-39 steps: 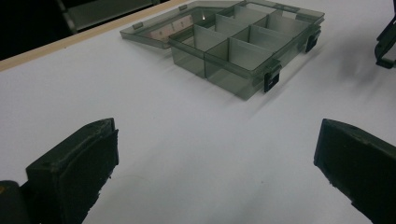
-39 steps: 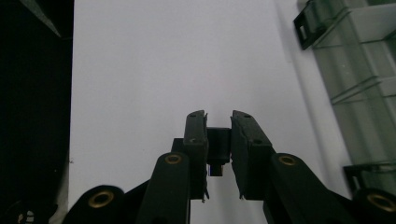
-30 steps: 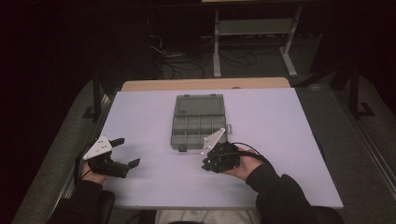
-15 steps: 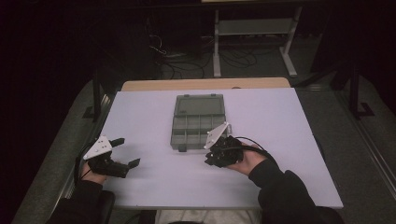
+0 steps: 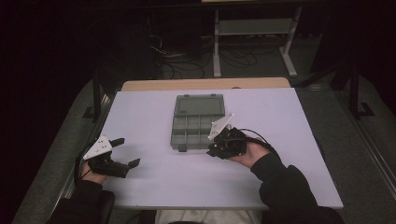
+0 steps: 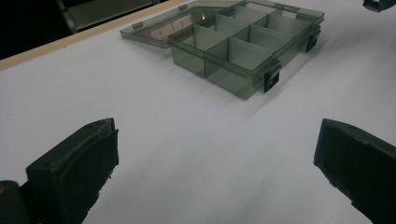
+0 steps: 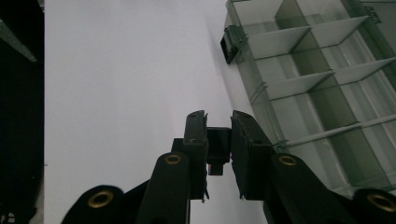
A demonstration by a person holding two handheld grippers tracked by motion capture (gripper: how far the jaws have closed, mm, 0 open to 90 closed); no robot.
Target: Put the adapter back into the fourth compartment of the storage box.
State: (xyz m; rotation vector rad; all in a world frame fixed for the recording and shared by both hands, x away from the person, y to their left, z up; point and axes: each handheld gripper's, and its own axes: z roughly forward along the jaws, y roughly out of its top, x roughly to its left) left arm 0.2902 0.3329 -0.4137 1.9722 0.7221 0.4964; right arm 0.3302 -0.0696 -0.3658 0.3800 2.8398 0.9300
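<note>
Right gripper view: right gripper pinches a latch of the box, likely working it; left gripper spread, idle near the bench edge.

Tabletop: plain white, faint lilac cast in the high view, no pattern. Tan wooden strip along its far edge.

Box: see-through smoky grey-green plastic, dividers the same tint; latches darker, near black.

Left gripper: black, with a white three-cornered plate on top. Pads matte black, dusty at the edges.

Right gripper: black, brass-coloured rivets on its arms; white plate in the high view. A small black clasp sits between its jaws.

Sleeves: black.

Floor: dark grey-green, speckled. Frame beyond: pale grey.
</note>
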